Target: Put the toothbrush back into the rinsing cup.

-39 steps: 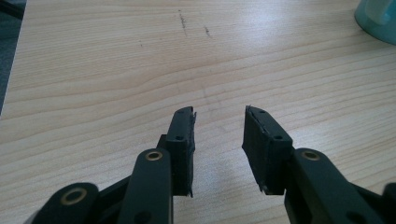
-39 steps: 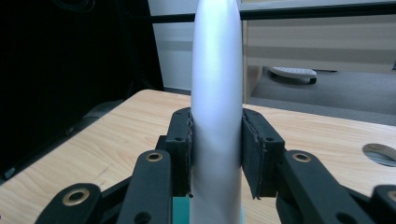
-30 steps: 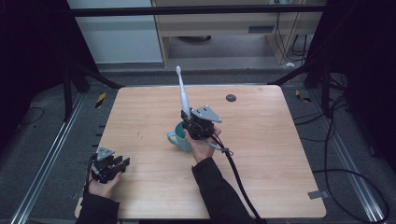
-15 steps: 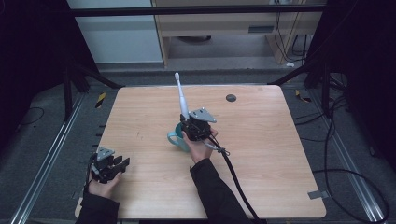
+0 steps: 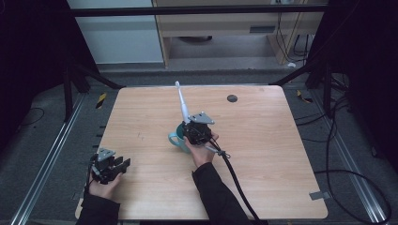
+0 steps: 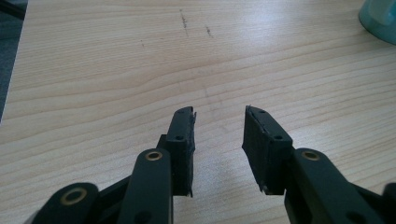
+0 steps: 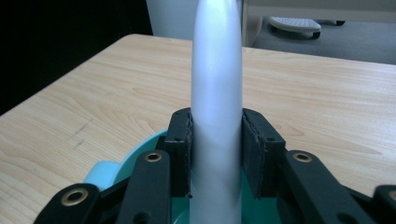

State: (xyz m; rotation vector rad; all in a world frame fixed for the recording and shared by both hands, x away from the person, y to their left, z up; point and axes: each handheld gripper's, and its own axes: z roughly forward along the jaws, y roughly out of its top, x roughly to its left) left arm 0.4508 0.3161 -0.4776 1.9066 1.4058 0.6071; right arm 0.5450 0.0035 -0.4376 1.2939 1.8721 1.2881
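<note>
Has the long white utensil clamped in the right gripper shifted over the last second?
Yes, slightly. The long white utensil in the right gripper has its tip nearer the person and further left of the dark round spot on the wooden table.

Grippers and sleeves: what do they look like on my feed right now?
Both are black two-jaw tools. The left gripper shows ribbed flat pads and brass-ringed pivot holes; the right gripper matches. Each carries a grey three-cornered plate on top. A thick black cable trails from the right one. The person wears dark long sleeves.
</note>
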